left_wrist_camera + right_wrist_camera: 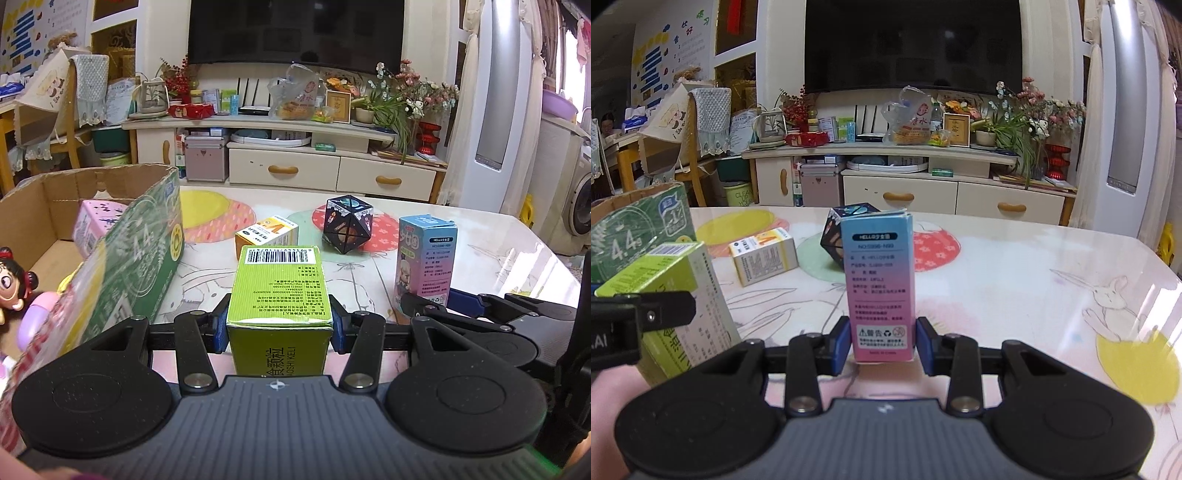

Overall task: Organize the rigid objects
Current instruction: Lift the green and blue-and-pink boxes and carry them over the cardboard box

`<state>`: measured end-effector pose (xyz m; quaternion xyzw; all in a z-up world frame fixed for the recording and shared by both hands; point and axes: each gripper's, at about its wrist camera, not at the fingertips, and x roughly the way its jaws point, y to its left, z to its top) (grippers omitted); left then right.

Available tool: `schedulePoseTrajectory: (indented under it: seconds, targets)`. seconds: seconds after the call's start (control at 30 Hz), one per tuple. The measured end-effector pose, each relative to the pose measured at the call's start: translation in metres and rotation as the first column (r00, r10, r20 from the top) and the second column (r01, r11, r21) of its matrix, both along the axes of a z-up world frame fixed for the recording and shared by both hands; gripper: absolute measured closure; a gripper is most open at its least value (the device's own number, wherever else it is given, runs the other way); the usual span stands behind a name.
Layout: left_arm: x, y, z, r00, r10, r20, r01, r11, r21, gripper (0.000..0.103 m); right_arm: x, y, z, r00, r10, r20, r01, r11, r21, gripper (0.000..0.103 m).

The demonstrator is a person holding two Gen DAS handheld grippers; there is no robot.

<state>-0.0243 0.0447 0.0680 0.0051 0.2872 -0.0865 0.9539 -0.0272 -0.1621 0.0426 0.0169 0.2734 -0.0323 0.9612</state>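
Note:
My left gripper (pixel 279 326) is shut on a green box (pixel 280 291) with a barcode, held tilted just right of the open cardboard carton (pixel 144 251). The green box also shows in the right wrist view (pixel 676 295). My right gripper (pixel 882 345) has its blue pads against the base of an upright blue-and-pink box (pixel 879 280) that stands on the table; it also shows in the left wrist view (pixel 424 254). A small yellow-and-white box (pixel 266 232) lies on the table, and a black puzzle cube (pixel 347 223) stands beyond.
The carton holds a pink box (pixel 92 225) and toys, one a doll (pixel 14 284). The patterned table (pixel 1052 280) stretches to the right. A TV cabinet (pixel 332 166) with clutter stands behind the table's far edge.

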Motion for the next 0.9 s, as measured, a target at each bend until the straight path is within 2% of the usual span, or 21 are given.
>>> schedulePoseTrajectory:
  seconds: [0.57, 0.9]
  targets:
    - [-0.051, 0.022, 0.029, 0.998, -0.036, 0.058, 0.038, 0.998, -0.043, 0.042, -0.056, 0.030, 0.020, 1.000, 0.020, -0.009, -0.020, 1.000, 0.010, 0.067]
    - [-0.071, 0.036, 0.036, 0.997, -0.039, 0.064, 0.042, 0.998, -0.047, 0.042, -0.088, 0.049, 0.026, 0.999, 0.031, -0.026, -0.032, 0.999, -0.031, 0.067]
